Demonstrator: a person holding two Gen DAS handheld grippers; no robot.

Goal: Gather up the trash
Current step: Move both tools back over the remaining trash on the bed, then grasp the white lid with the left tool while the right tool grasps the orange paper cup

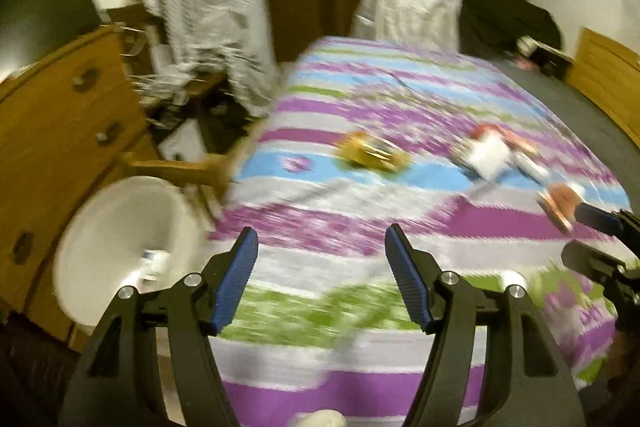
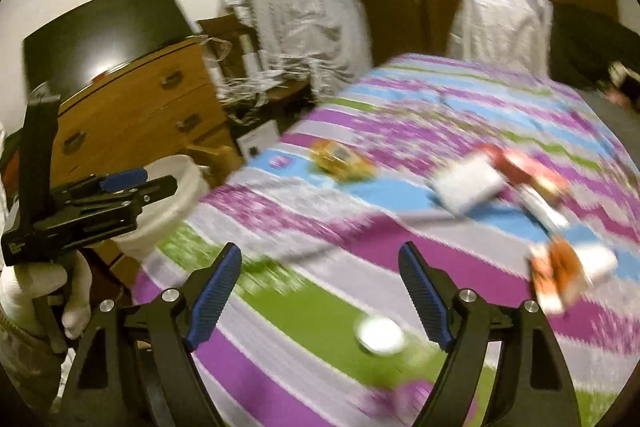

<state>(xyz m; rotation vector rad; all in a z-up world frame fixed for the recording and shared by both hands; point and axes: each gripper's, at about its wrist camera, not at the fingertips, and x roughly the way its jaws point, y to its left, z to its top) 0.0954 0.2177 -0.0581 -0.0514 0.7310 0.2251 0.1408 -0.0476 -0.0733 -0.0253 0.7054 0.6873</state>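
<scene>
Both tongs hang released over the striped bedspread [image 2: 460, 239], nothing between the left tongs [image 1: 320, 275] or the right tongs [image 2: 320, 291]. Left of both sits the white bucket [image 1: 120, 227] beside the bed; ahead lie a yellow wrapper [image 1: 372, 155], white packet [image 2: 468, 187] and orange wrapper [image 2: 556, 275]; a small white lid [image 2: 380, 335] lies just beyond the right tongs. Judging by this, the reach is underway; next comes closing on one piece.

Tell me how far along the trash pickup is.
One piece already lies in the white bin. Left gripper and right gripper are both open, empty. Left on the bedspread: yellow wrapper, white packet, orange wrapper, white lid.
</scene>
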